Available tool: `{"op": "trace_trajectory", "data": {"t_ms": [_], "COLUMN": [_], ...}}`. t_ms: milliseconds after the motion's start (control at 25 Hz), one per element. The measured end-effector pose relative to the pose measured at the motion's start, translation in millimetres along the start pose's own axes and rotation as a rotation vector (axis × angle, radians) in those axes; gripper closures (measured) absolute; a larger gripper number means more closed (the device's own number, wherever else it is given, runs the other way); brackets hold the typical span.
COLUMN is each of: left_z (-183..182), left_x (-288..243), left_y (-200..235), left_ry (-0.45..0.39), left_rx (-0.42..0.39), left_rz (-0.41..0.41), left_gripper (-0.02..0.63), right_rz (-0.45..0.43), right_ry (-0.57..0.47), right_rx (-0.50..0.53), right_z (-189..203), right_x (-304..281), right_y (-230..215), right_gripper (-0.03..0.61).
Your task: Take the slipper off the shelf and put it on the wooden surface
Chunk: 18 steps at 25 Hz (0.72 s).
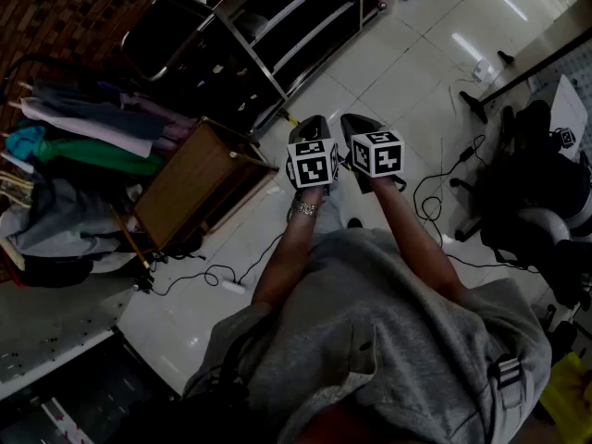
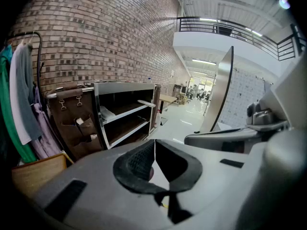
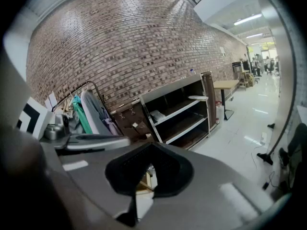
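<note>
while the left gripper (image 1: 313, 121) hangs over white floor tiles (image 1: 416, 54), jaws closed and empty, right gripper (image 1: 354, 120) beside it the same, black shelf (image 1: 273, 35) ahead

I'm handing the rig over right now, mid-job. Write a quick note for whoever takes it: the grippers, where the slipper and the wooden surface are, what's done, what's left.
Left gripper: jaws together, nothing between them.
Right gripper: jaws together, also empty. Both are held side by side, short of the shelf.
Slipper: a pale thing on the shelf's upper board is probably it, but it is too small to be sure.
Wooden surface: left of the grippers in the head view, by the shelf's near end.
Done: nothing yet.
Left: open a gripper, reach in, take the slipper, set it on the wooden surface.
</note>
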<state>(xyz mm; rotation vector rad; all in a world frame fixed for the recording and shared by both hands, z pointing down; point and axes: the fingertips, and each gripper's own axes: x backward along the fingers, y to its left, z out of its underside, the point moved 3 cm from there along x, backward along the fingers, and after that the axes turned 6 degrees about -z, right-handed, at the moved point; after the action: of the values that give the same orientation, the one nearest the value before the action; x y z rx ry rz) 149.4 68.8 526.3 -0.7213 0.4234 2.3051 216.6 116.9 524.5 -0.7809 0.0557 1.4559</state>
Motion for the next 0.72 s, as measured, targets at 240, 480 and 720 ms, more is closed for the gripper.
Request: {"op": "trace_trajectory", "data": {"t_ms": [240,480,720], "left_z": [-66.1,-148.2,-168.7], "left_x": [-96.2,-169.4,-215.3], "left_y": [49.4,74.6,105.3], "left_ry": [-0.019,-0.046,0.013], "left_rx": [0.005,-0.030,0.010], "left_rz": [0.012,0.060,0.047], "left_gripper": [0.604,0.604,0.604], "right_rz": [0.001,0.073,0.053], "right_ry": [0.014,-0.023,0.023], "right_rx": [0.054,0.090,0.092], "right_z": [-66.0,-152.0,-185.4], "right_x": [-96.3,-161.4,-213.0], "right_y": [-26.1,-57.2,-72.8], "right_gripper": [0.578,0.578,0.578]}}
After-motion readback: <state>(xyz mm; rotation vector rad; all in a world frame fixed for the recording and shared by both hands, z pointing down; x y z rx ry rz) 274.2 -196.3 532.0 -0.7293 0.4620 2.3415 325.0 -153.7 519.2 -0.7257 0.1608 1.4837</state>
